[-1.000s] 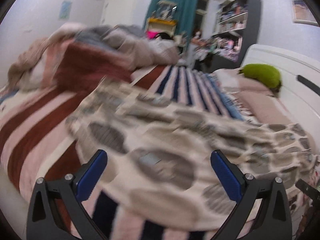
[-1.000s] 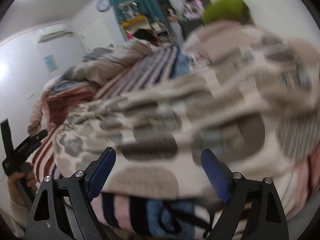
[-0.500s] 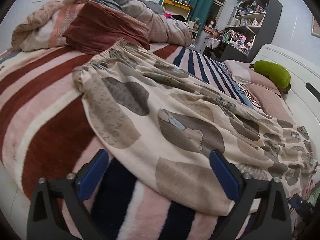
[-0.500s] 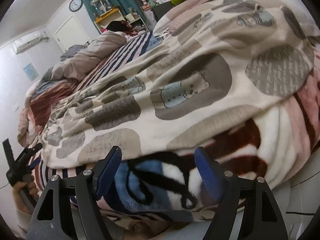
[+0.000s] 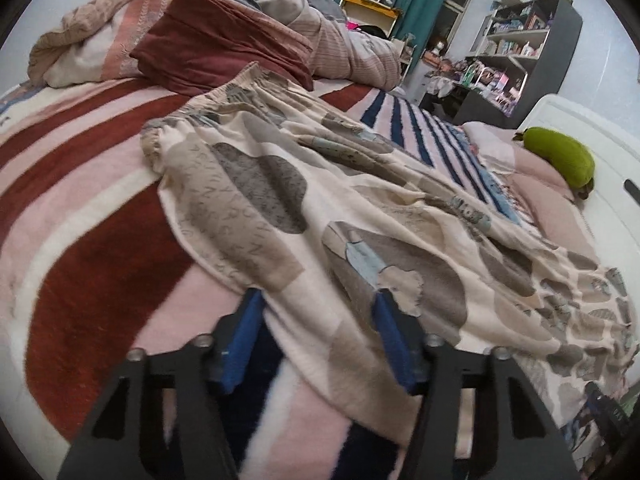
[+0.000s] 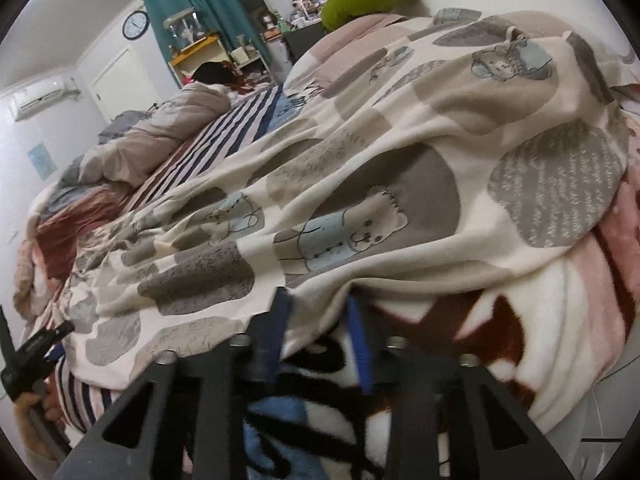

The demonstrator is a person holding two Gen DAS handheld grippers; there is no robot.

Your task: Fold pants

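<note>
Cream pants (image 5: 360, 208) with grey patches and bear prints lie spread along the striped bed, waistband at the far left. My left gripper (image 5: 318, 308) has its blue pads narrowed around the near edge of the pants, with a gap still between them. The pants also fill the right wrist view (image 6: 360, 184). My right gripper (image 6: 318, 312) has its pads close together at the near edge of a pant leg, the fabric edge lying between them. The left gripper shows at the lower left of the right wrist view (image 6: 36, 344).
A striped fleece blanket (image 5: 80, 216) covers the bed. A dark red pillow (image 5: 216, 52) and bunched duvets (image 5: 340, 52) lie at the far end. A green plush (image 5: 560, 160) rests by the white bed frame (image 5: 608, 168). Shelves (image 5: 520, 56) stand beyond.
Both grippers have moved forward to the near edge of the pants and their jaws have narrowed from wide open to partly closed around the fabric edge.
</note>
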